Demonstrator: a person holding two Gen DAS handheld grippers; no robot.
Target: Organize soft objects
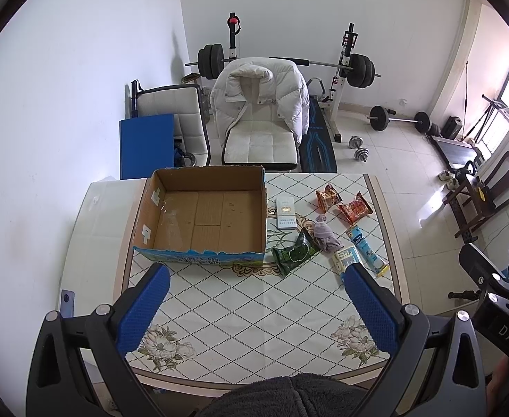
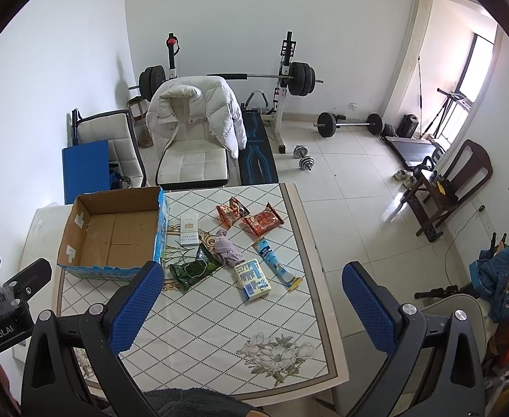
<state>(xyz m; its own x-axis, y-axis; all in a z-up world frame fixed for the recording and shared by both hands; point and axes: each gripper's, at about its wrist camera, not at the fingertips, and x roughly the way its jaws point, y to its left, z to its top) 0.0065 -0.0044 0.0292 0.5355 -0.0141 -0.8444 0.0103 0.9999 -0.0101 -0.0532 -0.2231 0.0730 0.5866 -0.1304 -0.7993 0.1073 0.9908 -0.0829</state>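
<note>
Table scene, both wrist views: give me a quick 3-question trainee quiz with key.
1. True or false: the cardboard box already holds one of the snack packets.
2. Multiple choice: the crumpled purple cloth lies closest to which item? A) the green packet B) the dumbbell C) the white jacket
3. Fill in: the left gripper and right gripper both stand ____ and hold nothing.

Key: 1 false, the box is empty. 2 A. 3 open.
</note>
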